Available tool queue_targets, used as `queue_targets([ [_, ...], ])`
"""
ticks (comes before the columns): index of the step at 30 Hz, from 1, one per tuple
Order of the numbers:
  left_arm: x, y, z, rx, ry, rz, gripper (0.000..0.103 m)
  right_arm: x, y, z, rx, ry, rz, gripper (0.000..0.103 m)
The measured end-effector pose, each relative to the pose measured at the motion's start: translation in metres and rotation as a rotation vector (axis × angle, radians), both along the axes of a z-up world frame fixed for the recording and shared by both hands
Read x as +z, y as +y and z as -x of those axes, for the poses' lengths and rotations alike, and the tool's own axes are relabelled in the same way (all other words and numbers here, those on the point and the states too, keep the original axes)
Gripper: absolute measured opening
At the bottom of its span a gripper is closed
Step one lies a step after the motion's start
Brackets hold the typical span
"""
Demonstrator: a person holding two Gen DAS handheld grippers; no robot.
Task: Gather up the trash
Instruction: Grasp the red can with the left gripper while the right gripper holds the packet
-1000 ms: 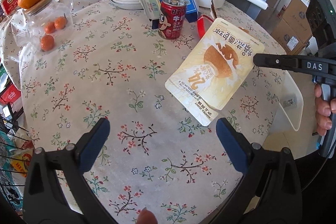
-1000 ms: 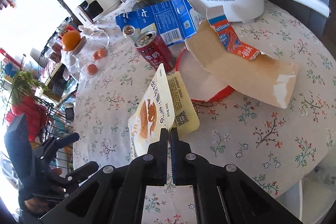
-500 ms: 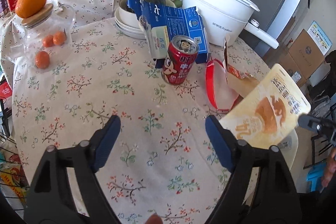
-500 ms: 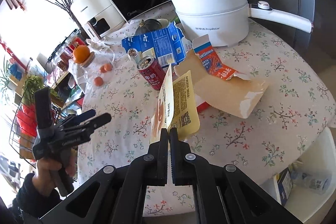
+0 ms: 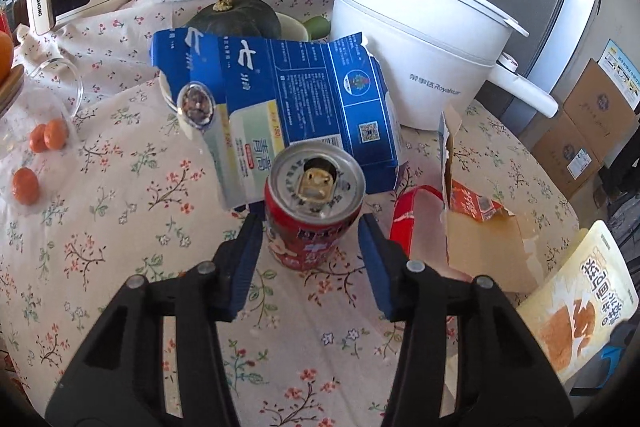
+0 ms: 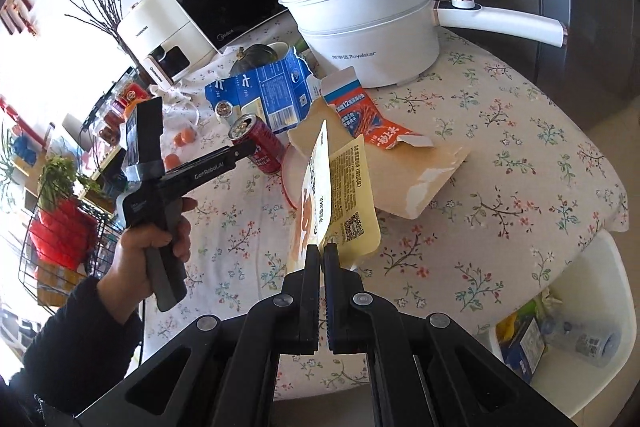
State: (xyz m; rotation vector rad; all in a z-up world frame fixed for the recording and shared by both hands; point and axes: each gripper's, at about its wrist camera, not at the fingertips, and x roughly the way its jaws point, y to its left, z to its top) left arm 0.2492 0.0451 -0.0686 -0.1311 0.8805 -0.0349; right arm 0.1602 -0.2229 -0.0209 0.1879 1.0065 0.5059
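Can [image 5: 314, 211] stands upright on the table, dead centre between the left gripper [image 5: 310, 235] pads — jaws closing, not yet touching; right gripper [image 6: 322, 253] clamps the pouch [image 6: 340, 195].

Hidden behind the blue carton [image 5: 288, 107]: lower half of the dark green pumpkin [image 5: 236, 17]. Cut off at the left picture edge: an orange [image 5: 4, 53] on a jar lid. Masked by the red can [image 5: 314, 211]: carton's near corner. Too small to read: print on the yellow snack pouch [image 6: 352, 195].
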Motion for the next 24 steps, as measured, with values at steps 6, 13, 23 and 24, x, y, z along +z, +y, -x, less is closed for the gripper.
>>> queue_targets([
  [6, 0.001, -0.003, -0.011, 0.022, -0.012, -0.031, 0.051, -0.007, 0.005, -0.004, -0.002, 0.026, 0.013, 0.003],
  [13, 0.001, -0.005, -0.012, 0.008, -0.007, -0.056, 0.052, -0.015, 0.009, -0.007, -0.014, 0.040, 0.052, 0.003],
  [23, -0.004, -0.005, -0.018, 0.019, 0.009, -0.086, 0.060, -0.021, 0.014, -0.011, -0.022, 0.054, 0.076, 0.003],
  [24, -0.004, -0.004, -0.018, 0.020, 0.009, -0.081, 0.058, -0.021, 0.014, -0.011, -0.022, 0.054, 0.080, 0.003],
])
